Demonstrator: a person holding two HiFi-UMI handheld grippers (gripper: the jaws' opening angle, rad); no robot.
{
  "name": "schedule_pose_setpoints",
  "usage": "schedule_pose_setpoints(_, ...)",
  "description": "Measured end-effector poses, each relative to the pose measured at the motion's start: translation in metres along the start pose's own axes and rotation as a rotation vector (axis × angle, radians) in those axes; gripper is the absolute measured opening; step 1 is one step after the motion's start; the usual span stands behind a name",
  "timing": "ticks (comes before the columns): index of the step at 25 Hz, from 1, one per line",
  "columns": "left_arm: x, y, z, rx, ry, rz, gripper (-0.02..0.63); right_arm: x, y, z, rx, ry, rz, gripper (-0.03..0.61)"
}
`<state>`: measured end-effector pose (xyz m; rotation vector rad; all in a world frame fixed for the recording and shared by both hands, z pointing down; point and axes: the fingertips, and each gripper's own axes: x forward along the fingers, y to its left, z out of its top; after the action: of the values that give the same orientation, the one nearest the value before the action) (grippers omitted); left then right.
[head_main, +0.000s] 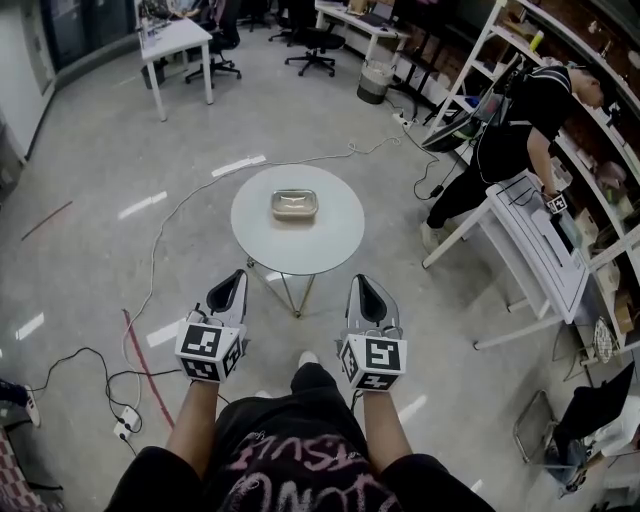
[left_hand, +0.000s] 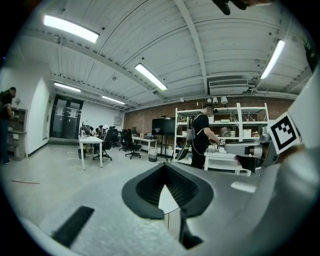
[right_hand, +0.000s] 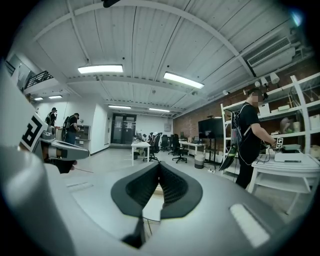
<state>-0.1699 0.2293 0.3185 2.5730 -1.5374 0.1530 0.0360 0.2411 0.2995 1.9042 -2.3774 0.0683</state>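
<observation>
Stock at table (head_main: 340, 240): left tool (head_main: 234, 281), right tool (head_main: 362, 285), tray (head_main: 294, 204).
Both tools closed tight, holding nothing, near the table's front edge; tray at its centre.

white round table (head_main: 335, 235), silver metal tray (head_main: 294, 204)

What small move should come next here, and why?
Probably carry both grippers forward toward the metal tray on the round table: the left gripper and right gripper hang short of its edge, jaws together, holding nothing.
</observation>
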Motion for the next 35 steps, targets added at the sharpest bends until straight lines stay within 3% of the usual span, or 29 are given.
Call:
schedule_pose_setpoints(13,0.024,0.004,-0.009,0.04,0.026,-0.008,-0.005,0.022,-0.013,-0.015,0.026,-0.005,-0.001,0.006)
schedule_pose_setpoints(35,0.151,0.063,-0.028,0.003,0.113,0.046,-0.005,0.17,-0.053,-0.043,0.05,0.086,0.061,0.006)
